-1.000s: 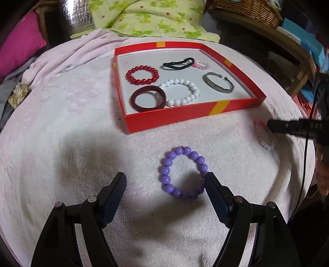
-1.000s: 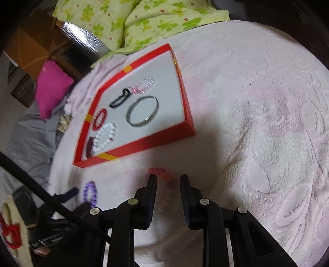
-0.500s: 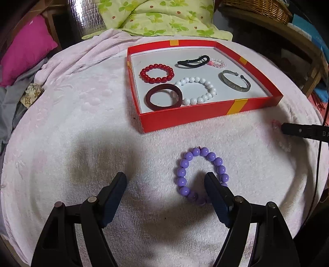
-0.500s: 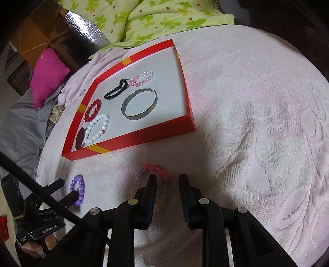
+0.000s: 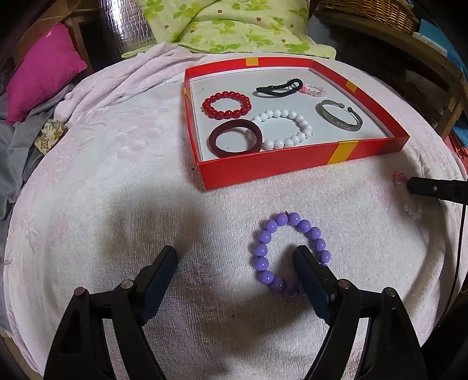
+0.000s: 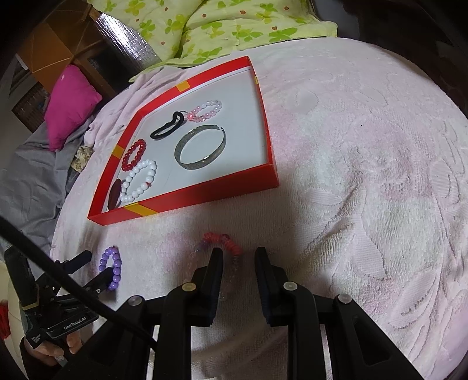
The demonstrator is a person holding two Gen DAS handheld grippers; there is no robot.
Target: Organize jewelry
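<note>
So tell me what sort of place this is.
Most likely a bedroom or living room at home, not a workshop. The work surface is a pink towel spread over something rounded, with a green floral pillow and a magenta cushion behind it, and a wicker basket on a wooden shelf.

Pale pink terry-cloth blanket [image 5: 117,187], rough, matt, embossed. Red cardboard box tray [image 5: 292,168], smooth, matt white floor. Purple bead bracelet [image 5: 263,251], glossy plastic look. Silver cuff bangle [image 5: 340,117], patterned metal. Black gripper fingers [image 5: 163,269], matt plastic.
</note>
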